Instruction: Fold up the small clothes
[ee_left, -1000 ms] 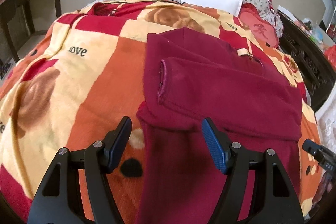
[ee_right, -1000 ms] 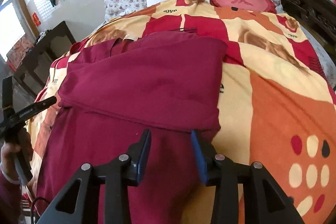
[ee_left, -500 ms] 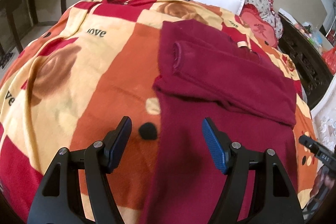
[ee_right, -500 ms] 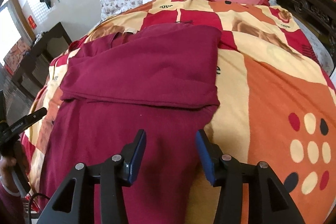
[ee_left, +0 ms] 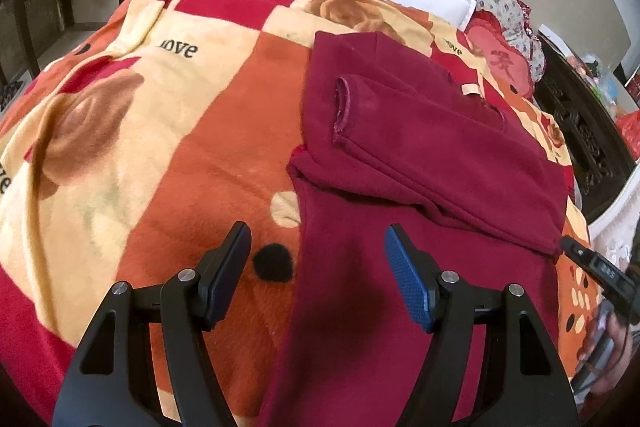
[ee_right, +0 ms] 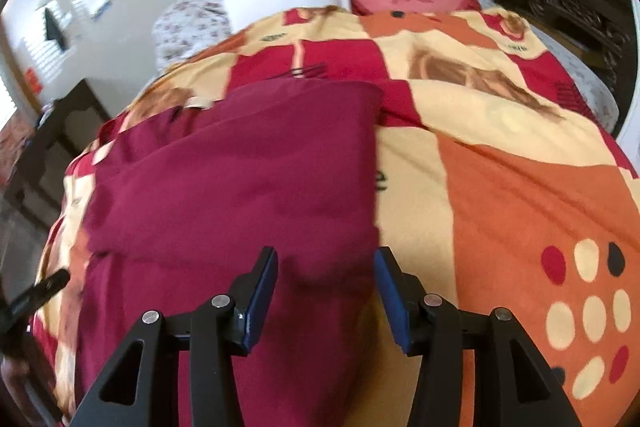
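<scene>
Fleece blanket point(ee_left: 168, 131) in orange and cream fills the 9 o'clock side. Over the maroon top's point(ee_left: 420, 155) left edge hangs the left gripper point(ee_left: 316, 267), fingers wide, holding nothing. Sleeves already lie across the chest, so the hem likely comes next. At 3 o'clock the right gripper point(ee_right: 325, 281) straddles the other edge, parted, empty.

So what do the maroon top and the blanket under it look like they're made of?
The maroon top looks like a soft knit, possibly fleece or cotton jersey: matte, slightly fuzzy, with a stitched cuff and gentle folds. The blanket looks like plush printed fleece, likely synthetic: a short velvety nap with a faint sheen and colours blurring at the pattern edges. Neither fibre can be confirmed by look alone.
</scene>
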`<state>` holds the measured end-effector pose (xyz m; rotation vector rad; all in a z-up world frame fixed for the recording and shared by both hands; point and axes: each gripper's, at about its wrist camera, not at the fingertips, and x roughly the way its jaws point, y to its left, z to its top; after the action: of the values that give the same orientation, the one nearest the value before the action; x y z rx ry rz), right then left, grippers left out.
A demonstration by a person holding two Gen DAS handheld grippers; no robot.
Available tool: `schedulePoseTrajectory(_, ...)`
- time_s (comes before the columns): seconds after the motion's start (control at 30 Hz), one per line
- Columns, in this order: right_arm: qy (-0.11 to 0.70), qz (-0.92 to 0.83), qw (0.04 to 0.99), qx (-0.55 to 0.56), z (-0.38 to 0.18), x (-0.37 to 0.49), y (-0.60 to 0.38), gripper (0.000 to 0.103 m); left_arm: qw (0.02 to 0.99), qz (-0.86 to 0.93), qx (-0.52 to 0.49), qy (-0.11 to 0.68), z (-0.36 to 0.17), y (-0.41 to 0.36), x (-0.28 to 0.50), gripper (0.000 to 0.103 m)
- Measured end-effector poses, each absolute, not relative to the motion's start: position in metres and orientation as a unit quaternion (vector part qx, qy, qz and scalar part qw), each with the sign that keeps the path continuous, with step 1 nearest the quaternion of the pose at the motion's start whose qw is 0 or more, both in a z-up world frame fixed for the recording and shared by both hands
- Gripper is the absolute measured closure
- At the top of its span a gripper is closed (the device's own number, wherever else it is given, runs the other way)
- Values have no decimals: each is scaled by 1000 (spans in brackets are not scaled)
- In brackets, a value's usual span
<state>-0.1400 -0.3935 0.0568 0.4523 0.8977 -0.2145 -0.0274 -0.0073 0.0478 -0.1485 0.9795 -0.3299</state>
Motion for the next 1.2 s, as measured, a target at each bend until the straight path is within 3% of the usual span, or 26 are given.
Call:
schedulePoseTrajectory(0.13,430,-80,869,231,42,-131,-407,56,864,-156,-71,474,44,-4,-27,33)
schedulePoseTrajectory(0.17,432,-84,872,214,42,-133,-409,72,864,-155,-69,474,44,-2,-28,33)
schedulePoseTrajectory(0.2,435,-82,875,196,42,-136,-408,80,865,-154,-67,474,44,1,-29,33)
schedulePoseTrajectory(0.47,474,-70,863,159,40,-167,-402,82,863,-149,-79,477,46,25,-41,33)
schedulePoseTrajectory(0.7,438,-50,871,215,59,-210,-401,82,867,-161,-70,466,61,31,-64,33)
schedulePoseTrajectory(0.73,434,-44,872,220,63,-218,-398,81,867,-162,-66,466,62,31,-67,33)
schedulePoseTrajectory(0.77,433,-39,873,221,65,-223,-396,71,868,-161,-58,467,63,31,-72,33)
schedulePoseTrajectory(0.8,432,-35,875,217,68,-233,-391,53,868,-161,-51,467,63,30,-75,33)
schedulePoseTrajectory(0.83,431,-31,876,214,71,-241,-388,47,868,-162,-43,467,64,29,-80,33)
schedulePoseTrajectory(1.2,461,-2,861,215,85,-311,-373,46,864,-194,-26,464,67,27,-115,33)
